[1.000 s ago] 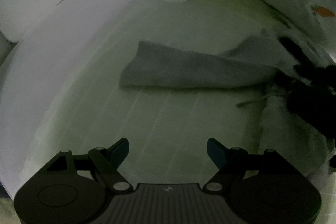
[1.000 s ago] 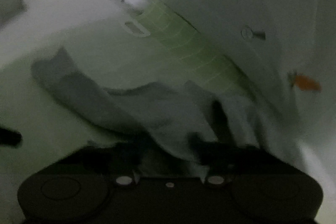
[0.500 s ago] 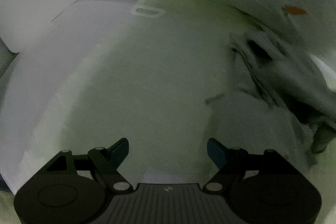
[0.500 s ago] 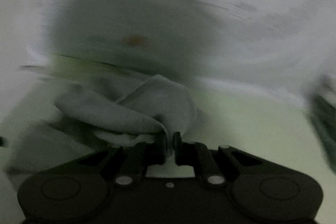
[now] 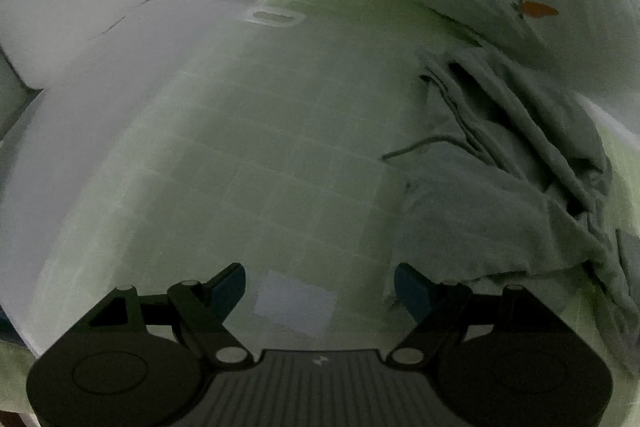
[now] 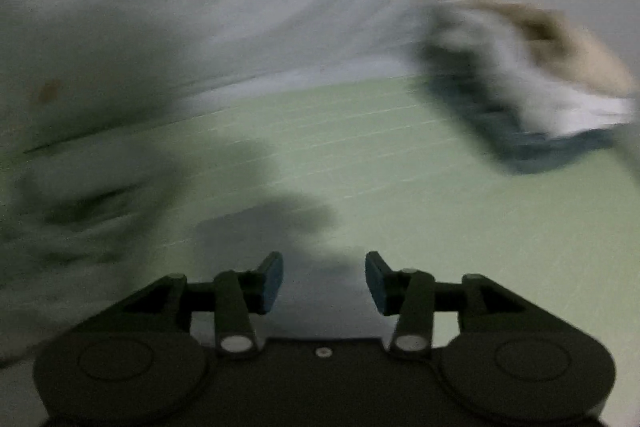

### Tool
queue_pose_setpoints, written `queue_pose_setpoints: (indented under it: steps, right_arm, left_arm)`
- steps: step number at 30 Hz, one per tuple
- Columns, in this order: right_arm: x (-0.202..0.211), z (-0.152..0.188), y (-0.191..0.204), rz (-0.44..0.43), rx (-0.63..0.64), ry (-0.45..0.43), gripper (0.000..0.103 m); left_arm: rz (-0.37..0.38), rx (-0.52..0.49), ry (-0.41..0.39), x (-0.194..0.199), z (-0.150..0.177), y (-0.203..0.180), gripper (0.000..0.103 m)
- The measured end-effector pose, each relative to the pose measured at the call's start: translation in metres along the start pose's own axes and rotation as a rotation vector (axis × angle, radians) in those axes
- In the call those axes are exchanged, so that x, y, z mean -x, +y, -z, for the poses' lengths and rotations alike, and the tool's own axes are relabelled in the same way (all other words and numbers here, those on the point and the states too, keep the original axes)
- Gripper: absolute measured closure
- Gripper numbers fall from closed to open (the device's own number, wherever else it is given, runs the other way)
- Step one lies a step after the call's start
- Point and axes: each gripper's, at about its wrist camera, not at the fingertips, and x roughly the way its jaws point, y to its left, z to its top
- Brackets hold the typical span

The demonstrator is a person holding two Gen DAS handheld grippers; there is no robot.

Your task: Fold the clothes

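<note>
A crumpled grey garment [image 5: 516,187] with a thin drawstring [image 5: 416,147] lies in a heap on the pale green checked sheet [image 5: 280,155], at the right of the left wrist view. My left gripper [image 5: 320,283] hangs open over the bare sheet, its right finger close to the heap's near edge. In the right wrist view my right gripper [image 6: 324,281] is open with nothing between its blue pads [image 6: 272,277]. That view is motion-blurred; a grey smear [image 6: 80,203] at its left may be the same garment.
A white quilt with small carrot prints [image 5: 536,9] runs along the back of the bed. A white label loop [image 5: 274,18] lies on the sheet near the far edge. A blurred stack of folded clothes [image 6: 528,83] sits at the right in the right wrist view.
My right gripper was shut on the grey garment and dragged it right; now it is open and swung away. The garment went from lying spread out to a heap at the right.
</note>
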Motion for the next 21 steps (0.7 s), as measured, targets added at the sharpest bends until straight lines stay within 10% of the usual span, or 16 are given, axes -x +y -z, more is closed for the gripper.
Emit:
queue_pose_setpoints:
  steps: [14,17,21]
  right_arm:
    - [-0.046,0.045,0.178,-0.531,-0.522,0.44,0.045]
    - [-0.048,0.052,0.19,-0.56,-0.527,0.434,0.09]
    - [-0.04,0.052,0.177,-0.616,-0.543,0.4,0.098]
  left_arm:
    - [-0.058,0.006,-0.038,0.026,0.024,0.041,0.021]
    - [-0.061,0.019,-0.042,0.028,0.025,0.049,0.021]
    - [-0.06,0.041,-0.048,0.031,0.026,0.053,0.021]
